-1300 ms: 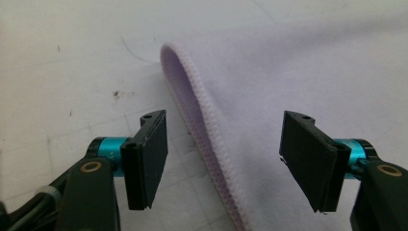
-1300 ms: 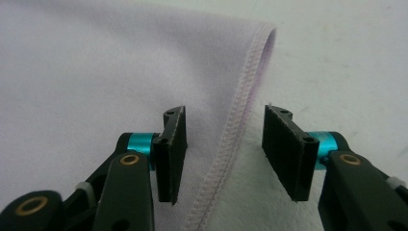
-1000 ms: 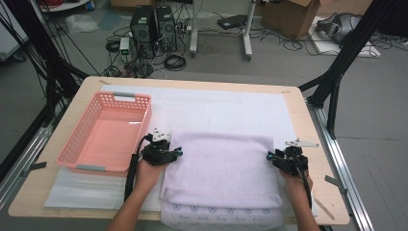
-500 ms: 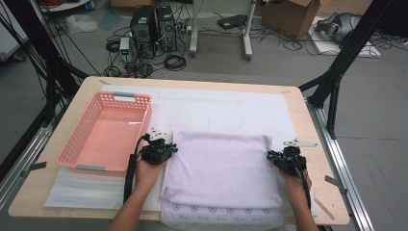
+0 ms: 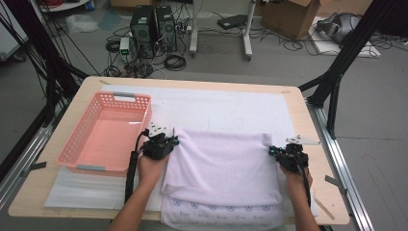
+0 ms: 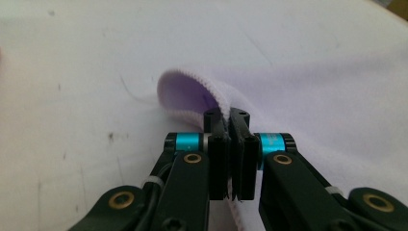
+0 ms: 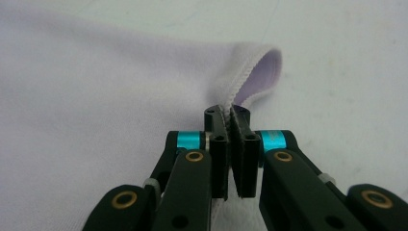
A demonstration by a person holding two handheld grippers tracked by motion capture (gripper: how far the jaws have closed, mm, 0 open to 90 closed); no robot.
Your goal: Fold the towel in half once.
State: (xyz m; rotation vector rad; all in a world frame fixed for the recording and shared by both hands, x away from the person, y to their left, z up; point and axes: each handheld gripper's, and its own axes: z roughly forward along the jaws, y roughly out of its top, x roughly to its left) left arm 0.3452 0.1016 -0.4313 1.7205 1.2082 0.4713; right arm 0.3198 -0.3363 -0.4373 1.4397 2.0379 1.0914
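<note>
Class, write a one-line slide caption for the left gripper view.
Left gripper pinches the hemmed edge of a pale lilac cloth on the white table cover.

A pink basket (image 5: 103, 134) sits at the table's (image 5: 308, 159) left edge on a white sheet (image 5: 221, 108); computers (image 5: 154, 24) stand beyond its far edge.
</note>
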